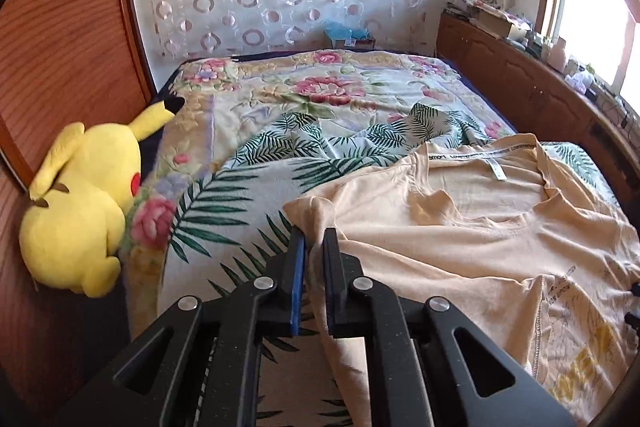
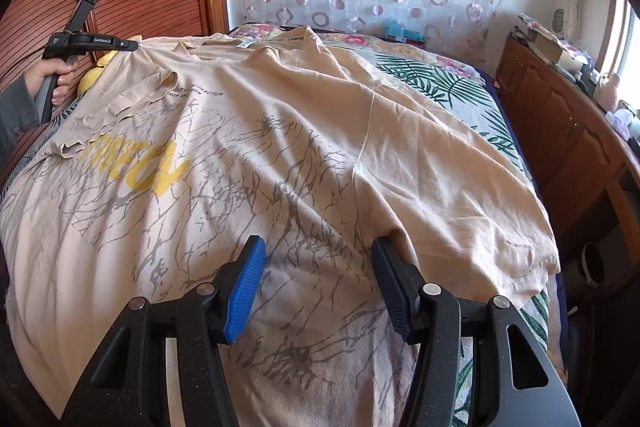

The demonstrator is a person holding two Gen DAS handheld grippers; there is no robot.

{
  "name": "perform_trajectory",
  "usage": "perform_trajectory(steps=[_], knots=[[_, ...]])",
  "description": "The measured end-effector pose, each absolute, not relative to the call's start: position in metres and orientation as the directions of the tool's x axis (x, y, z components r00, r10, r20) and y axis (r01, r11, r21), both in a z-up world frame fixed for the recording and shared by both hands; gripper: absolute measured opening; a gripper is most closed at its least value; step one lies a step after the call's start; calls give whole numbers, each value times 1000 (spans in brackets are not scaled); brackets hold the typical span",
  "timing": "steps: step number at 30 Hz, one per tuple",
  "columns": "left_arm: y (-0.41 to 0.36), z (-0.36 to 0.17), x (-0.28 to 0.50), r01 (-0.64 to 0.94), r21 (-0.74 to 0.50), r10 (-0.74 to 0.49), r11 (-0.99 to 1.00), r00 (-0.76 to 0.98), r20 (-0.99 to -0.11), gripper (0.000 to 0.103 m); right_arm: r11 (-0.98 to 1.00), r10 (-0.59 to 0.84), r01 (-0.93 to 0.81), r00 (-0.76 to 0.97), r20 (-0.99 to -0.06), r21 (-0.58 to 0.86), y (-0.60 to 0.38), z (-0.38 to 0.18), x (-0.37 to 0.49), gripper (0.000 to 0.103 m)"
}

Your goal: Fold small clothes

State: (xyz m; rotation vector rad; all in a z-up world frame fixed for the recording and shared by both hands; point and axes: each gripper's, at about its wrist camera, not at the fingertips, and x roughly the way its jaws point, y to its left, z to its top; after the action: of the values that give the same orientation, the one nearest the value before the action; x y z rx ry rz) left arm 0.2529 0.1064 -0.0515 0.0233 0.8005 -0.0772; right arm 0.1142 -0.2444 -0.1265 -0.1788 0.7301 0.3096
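Observation:
A beige T-shirt (image 2: 304, 147) with grey branch print and yellow letters lies spread on the bed. It also shows in the left wrist view (image 1: 460, 227), neck opening up. My left gripper (image 1: 314, 239) is shut on the shirt's shoulder edge, cloth pinched between the blue pads. It shows from outside in the right wrist view (image 2: 134, 45), held by a hand. My right gripper (image 2: 318, 251) is open, its jaws wide apart just above the shirt's lower body, holding nothing.
A yellow plush toy (image 1: 80, 203) lies at the bed's left edge by the wooden wall panel (image 1: 60, 47). A palm-leaf sheet (image 1: 256, 187) and floral blanket (image 1: 312, 87) cover the bed. A wooden cabinet (image 2: 568, 131) with clutter runs along the right.

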Motion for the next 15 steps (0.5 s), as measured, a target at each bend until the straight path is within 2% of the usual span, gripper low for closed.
perform_trajectory(steps=[3, 6, 8, 12, 14, 15], knots=[[104, -50, 251, 79, 18, -42, 997, 695, -718, 11, 939, 215, -339, 702, -678, -52, -244, -127, 114, 57], [102, -42, 236, 95, -7, -73, 995, 716, -694, 23, 939, 215, -339, 702, -679, -54, -245, -127, 114, 57], [100, -35, 223, 113, -25, -100, 993, 733, -673, 38, 939, 215, -339, 702, -679, -53, -245, -127, 114, 57], [86, -24, 195, 180, -41, -165, 983, 757, -633, 53, 939, 215, -339, 702, -679, -54, -245, -127, 115, 57], [76, -20, 180, 224, -57, -210, 973, 756, -620, 81, 939, 215, -339, 702, -679, -53, -245, -127, 115, 57], [73, -19, 174, 239, -63, -227, 969, 756, -614, 84, 939, 215, -340, 702, -679, -54, -245, -127, 115, 57]])
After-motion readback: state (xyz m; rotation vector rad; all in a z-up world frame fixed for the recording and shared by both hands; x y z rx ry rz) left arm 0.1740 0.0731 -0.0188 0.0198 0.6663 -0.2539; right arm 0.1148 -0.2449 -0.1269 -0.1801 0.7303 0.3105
